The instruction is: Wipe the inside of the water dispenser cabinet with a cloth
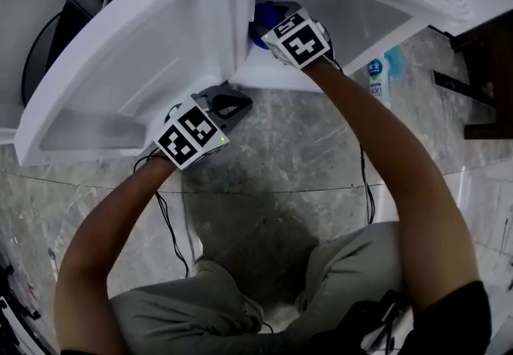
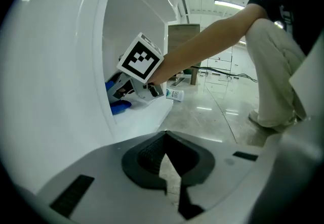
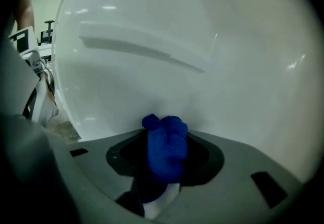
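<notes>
The white water dispenser cabinet (image 1: 264,73) stands with its door (image 1: 120,65) swung open to the left. My right gripper (image 1: 268,29) reaches into the cabinet, shut on a bunched blue cloth (image 1: 262,23). In the right gripper view the blue cloth (image 3: 166,148) fills the jaws of the right gripper (image 3: 163,167) and presses toward the white inner wall (image 3: 192,76). My left gripper (image 1: 230,102) hovers over the floor by the cabinet's lower front corner, shut and holding nothing. The left gripper view shows the left gripper (image 2: 168,160), the right gripper's marker cube (image 2: 141,58) and the cloth (image 2: 119,107) on the cabinet floor.
A small white bottle (image 1: 377,79) with blue print lies on the grey marble floor (image 1: 304,145) right of the cabinet. Dark furniture (image 1: 485,65) stands at the far right. Cables (image 1: 168,221) trail from both grippers. The person crouches in front, knees near the bottom edge.
</notes>
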